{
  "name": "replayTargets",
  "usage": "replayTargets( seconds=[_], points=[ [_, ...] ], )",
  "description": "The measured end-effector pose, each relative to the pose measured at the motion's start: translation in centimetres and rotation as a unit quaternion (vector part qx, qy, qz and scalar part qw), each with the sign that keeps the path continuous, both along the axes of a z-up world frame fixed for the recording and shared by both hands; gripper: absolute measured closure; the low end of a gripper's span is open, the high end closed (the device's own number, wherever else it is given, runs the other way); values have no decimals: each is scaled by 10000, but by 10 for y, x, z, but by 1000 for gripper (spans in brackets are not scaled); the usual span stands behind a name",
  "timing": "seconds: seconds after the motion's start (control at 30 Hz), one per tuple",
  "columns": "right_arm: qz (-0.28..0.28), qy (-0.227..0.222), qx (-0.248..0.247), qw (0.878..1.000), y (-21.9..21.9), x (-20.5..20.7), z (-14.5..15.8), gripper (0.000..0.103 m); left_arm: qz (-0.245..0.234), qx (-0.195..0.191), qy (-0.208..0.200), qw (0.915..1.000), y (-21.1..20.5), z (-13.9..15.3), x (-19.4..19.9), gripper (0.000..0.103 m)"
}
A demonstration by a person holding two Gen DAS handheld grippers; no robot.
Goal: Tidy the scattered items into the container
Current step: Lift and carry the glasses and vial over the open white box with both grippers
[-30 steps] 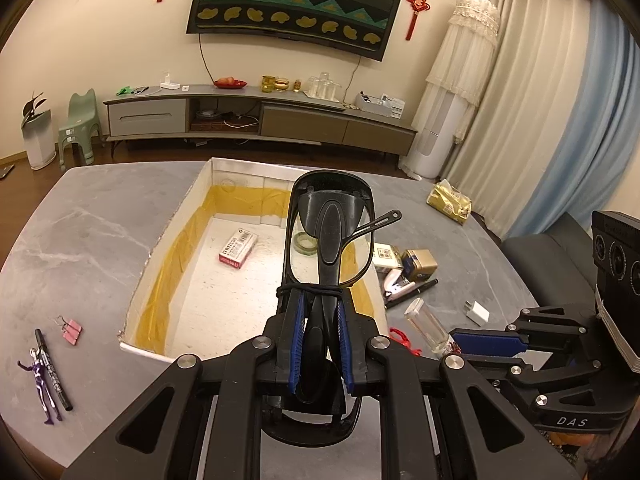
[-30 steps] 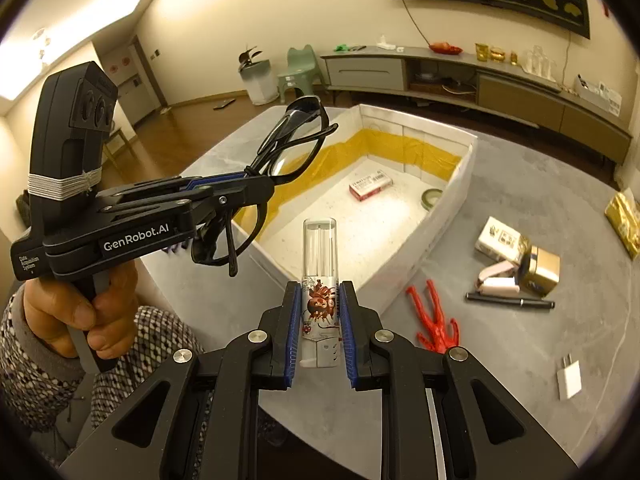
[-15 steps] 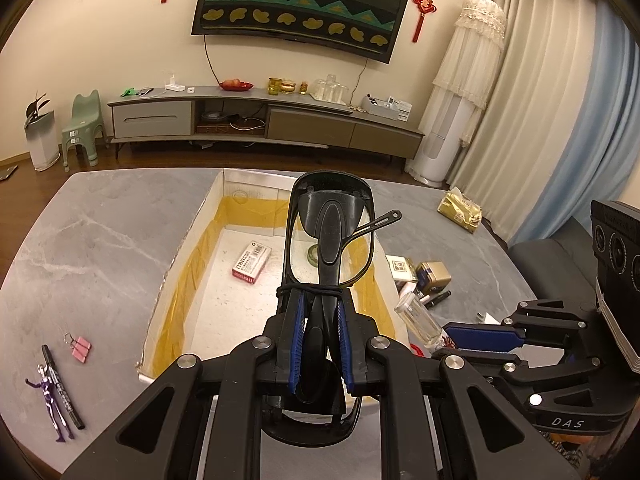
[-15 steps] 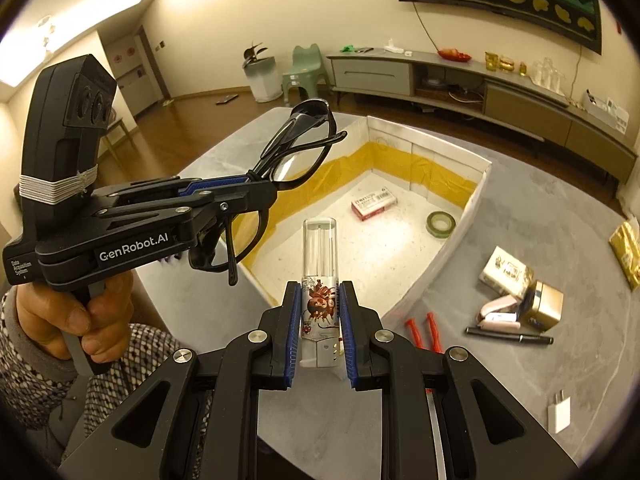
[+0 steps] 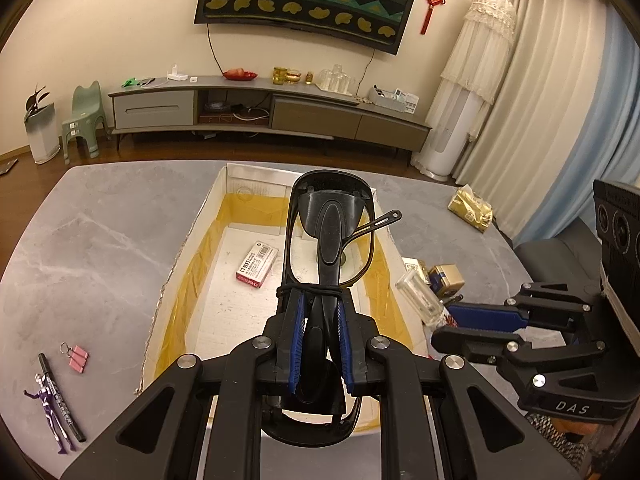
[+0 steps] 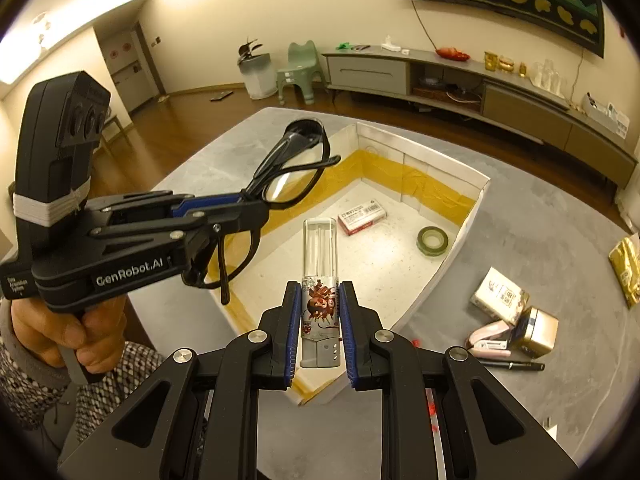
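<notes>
Fingers of the left gripper (image 5: 320, 350) are clamped on folded black glasses (image 5: 330, 240), which jut forward over the white container (image 5: 188, 248) at frame centre. In the right wrist view a hand (image 6: 68, 334) at lower left grips that tool's handle, its sleeve cut off by the frame edge. The right gripper (image 6: 319, 330) pinches a clear tube (image 6: 320, 268) upright above the container's near corner. A red-and-white box (image 6: 362, 217) and tape roll (image 6: 432, 241) lie inside. Below the right fingers, a red item on the table (image 6: 540, 248) is mostly hidden.
</notes>
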State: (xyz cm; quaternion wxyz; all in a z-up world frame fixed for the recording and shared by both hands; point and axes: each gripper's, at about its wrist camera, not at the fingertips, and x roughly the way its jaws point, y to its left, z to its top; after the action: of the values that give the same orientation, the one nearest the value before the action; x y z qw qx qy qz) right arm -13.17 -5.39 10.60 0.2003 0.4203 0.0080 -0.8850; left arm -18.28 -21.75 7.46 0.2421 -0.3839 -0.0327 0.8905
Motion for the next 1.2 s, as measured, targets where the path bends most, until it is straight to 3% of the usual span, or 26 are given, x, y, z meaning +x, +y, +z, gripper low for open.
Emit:
replayTargets(
  seconds=[1.2],
  points=[
    [-186, -510, 176, 9984, 9, -91, -25, 83, 114, -541, -689, 9961, 0, -42, -46, 87]
  ],
)
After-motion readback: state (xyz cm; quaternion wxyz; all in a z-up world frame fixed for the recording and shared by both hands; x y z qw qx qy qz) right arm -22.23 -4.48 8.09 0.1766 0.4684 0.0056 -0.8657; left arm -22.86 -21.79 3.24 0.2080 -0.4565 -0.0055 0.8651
